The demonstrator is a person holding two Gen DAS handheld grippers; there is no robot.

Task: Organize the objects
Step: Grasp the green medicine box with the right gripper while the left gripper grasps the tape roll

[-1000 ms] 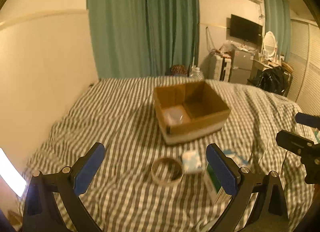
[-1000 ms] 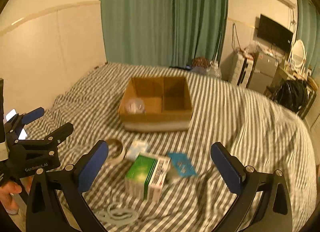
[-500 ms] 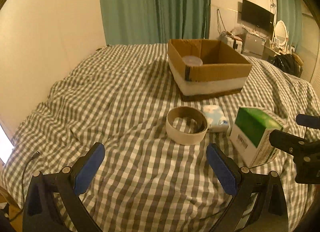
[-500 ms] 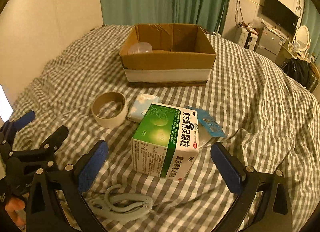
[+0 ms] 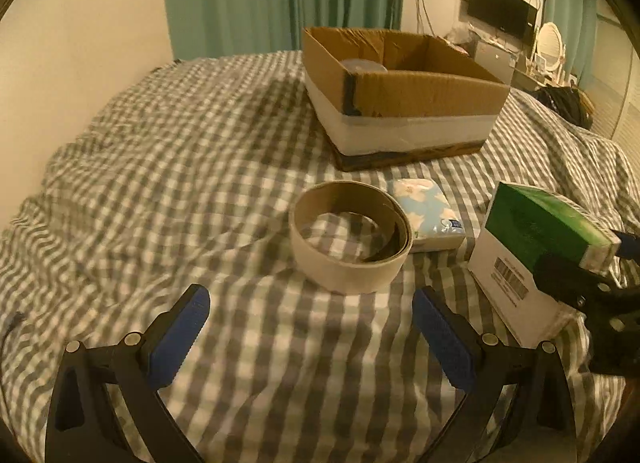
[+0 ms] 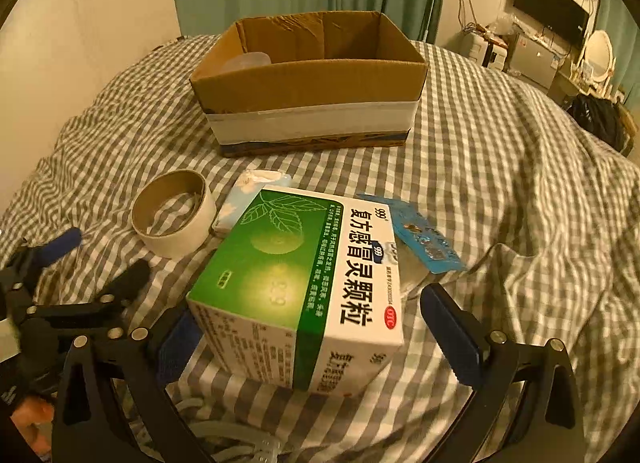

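Both hand-held grippers are dropping closer — the right hand-held gripper point(image 6: 312, 339) is straddling the green box point(image 6: 296, 291) on the bed point(image 6: 500, 183), jaws wide; left hand-held gripper point(image 5: 308, 327), open, is nearing the tape point(image 5: 350, 235) — pickup looks imminent.

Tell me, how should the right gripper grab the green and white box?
Grip the green and white box across its two long side walls, coming in low from its near end. It lies flat on the checked bed cover with that end facing the right gripper, whose open fingers already stand on either side of it. The flat, parallel sides probably give the pads a steady hold.
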